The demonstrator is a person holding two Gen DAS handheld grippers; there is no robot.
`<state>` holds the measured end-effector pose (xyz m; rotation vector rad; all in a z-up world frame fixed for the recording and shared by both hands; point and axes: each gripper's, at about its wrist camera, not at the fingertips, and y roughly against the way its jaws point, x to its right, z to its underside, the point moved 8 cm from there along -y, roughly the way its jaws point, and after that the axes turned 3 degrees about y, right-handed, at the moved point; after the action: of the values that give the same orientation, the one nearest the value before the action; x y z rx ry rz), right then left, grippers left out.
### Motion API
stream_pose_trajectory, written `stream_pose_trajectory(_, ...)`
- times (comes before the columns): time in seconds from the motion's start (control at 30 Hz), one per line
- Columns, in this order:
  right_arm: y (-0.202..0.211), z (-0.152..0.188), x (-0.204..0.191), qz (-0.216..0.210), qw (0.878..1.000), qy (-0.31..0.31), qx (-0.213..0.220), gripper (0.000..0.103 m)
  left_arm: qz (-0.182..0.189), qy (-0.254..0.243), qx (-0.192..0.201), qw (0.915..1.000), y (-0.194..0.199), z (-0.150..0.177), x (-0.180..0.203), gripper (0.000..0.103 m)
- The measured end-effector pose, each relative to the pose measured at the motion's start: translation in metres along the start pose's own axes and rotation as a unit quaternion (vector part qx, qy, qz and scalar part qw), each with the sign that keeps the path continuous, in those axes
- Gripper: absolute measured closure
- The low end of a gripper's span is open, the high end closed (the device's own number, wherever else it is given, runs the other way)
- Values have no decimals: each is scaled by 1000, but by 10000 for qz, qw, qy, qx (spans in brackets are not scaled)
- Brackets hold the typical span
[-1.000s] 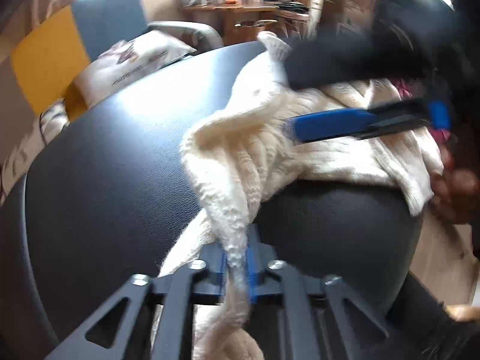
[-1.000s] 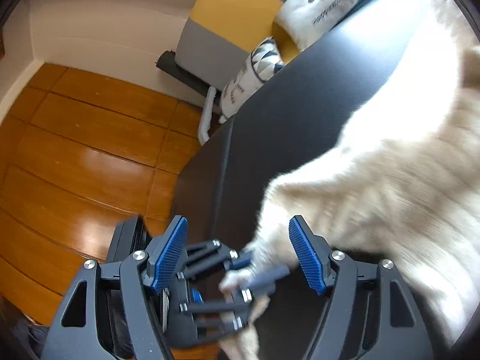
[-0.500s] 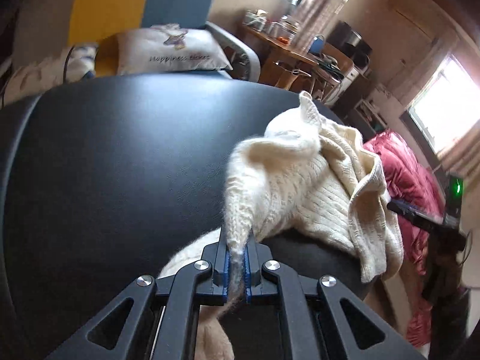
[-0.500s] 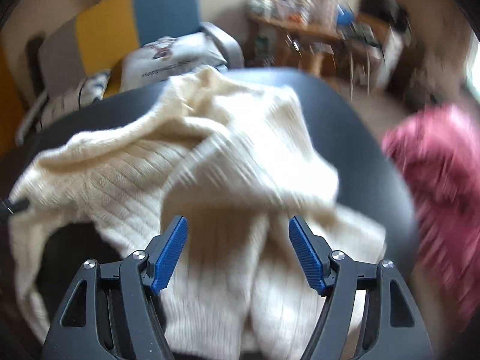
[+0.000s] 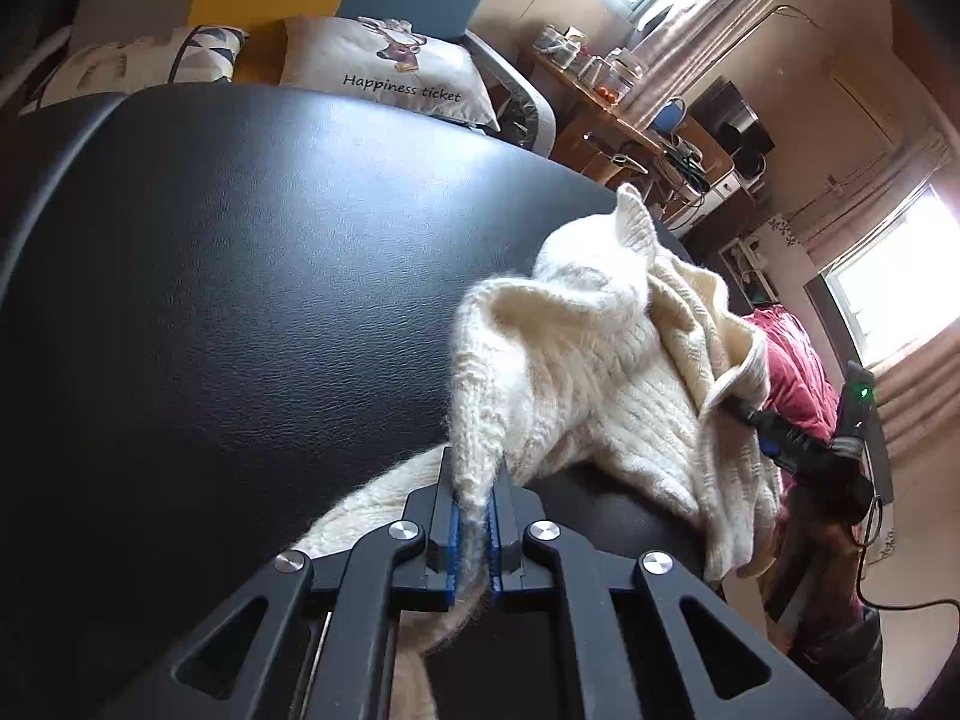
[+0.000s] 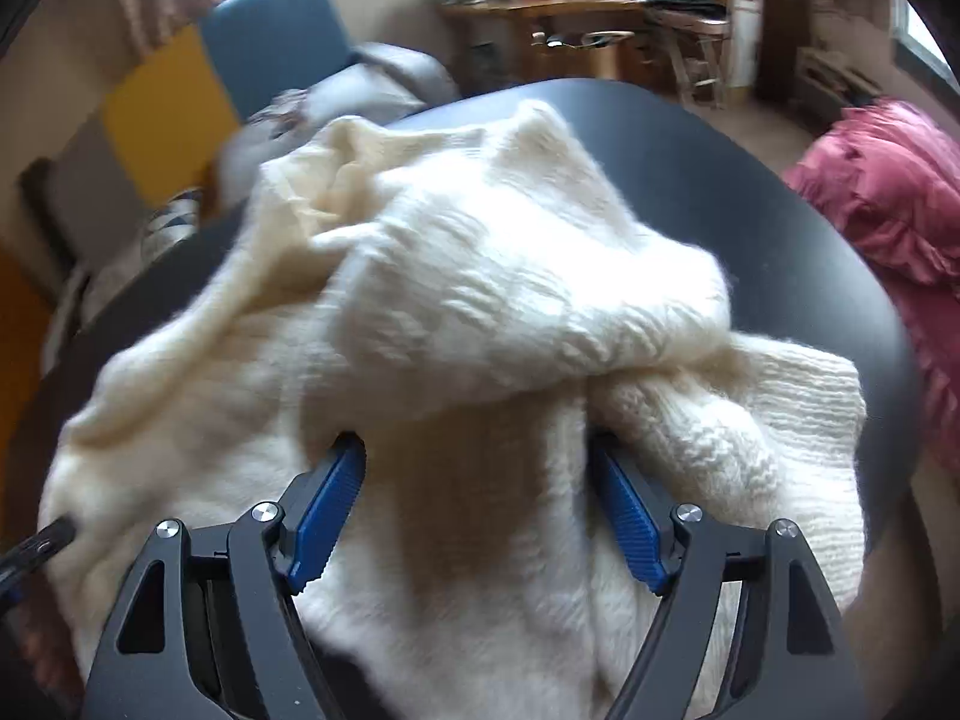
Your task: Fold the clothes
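Black table [image 5: 240, 300]: left claw [image 5: 473, 516] pinches sweater [image 5: 570, 372]; right claw [image 6: 477, 516] spread wide.

A fuzzy cream cable-knit sweater [image 5: 576, 372] is seen on a black table [image 5: 240, 276] of grained, faintly glossy leatherette. Ribbed blue pads [image 6: 327, 510] are set in matt black plastic.
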<state>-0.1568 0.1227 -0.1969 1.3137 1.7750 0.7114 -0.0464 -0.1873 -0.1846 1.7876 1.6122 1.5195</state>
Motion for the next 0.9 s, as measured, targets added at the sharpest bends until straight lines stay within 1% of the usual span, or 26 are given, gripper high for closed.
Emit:
stream_pose_trajectory(0.03,-2,-4,2,-261,9995,-183,68,24,-12,-5,-24,10000,-1,1,-2,97)
stream_pose_trajectory(0.07,-3,-10,3,-760,9958,-505,88,24,-23,-10,-48,10000,-1,1,-3,97)
stream_pose_trajectory(0.1,-6,-16,3,-1057,9922,-654,66,24,-35,-15,-72,10000,-2,2,-5,97)
stream_pose_trajectory(0.2,-14,-35,3,-1683,9817,-891,-20,24,-49,30,-89,9999,-3,3,-10,97)
stream_pose_trajectory(0.23,-15,-42,3,-1898,9770,-969,-49,26,-51,52,-88,9999,-3,3,-11,97)
stream_pose_trajectory(0.3,-7,-70,12,-1991,9731,-1140,215,27,-59,90,-84,9999,-4,3,-14,97)
stream_pose_trajectory(0.37,2,-108,42,-1816,9699,-1506,595,27,-107,43,-76,9999,-5,3,-13,97)
stream_pose_trajectory(0.43,5,-134,77,-1261,9715,-1835,812,27,-148,-9,-65,9999,-5,3,-13,97)
stream_pose_trajectory(0.57,13,-148,134,-464,9767,-2055,401,27,-204,-113,-67,9997,-5,5,-14,97)
stream_pose_trajectory(0.63,24,-145,134,-188,9859,-1626,352,27,-213,-112,-82,9997,-5,6,-16,97)
stream_pose_trajectory(0.67,30,-140,124,95,9930,-1128,342,27,-214,-99,-93,9997,-7,6,-17,97)
stream_pose_trajectory(0.7,33,-123,115,337,9969,-655,269,27,-214,-63,-111,9997,-8,7,-19,97)
stream_pose_trajectory(0.73,36,-103,107,550,9981,-215,175,27,-226,-42,-118,9997,-9,6,-20,97)
stream_pose_trajectory(0.77,40,-84,99,761,9968,225,80,27,-239,-25,-120,9996,-9,6,-20,97)
stream_pose_trajectory(0.8,43,-65,92,970,9931,665,-15,27,-252,-32,-99,9996,-9,5,-19,97)
stream_pose_trajectory(0.83,47,-46,84,1177,9868,1103,-109,27,-262,-41,-90,9996,-8,6,-19,97)
stream_pose_trajectory(0.87,51,-27,76,1381,9782,1539,-204,27,-283,-50,-74,9996,-7,6,-18,97)
stream_pose_trajectory(0.9,44,-7,74,1404,9744,1704,-432,27,-307,-78,-61,9995,-5,6,-18,97)
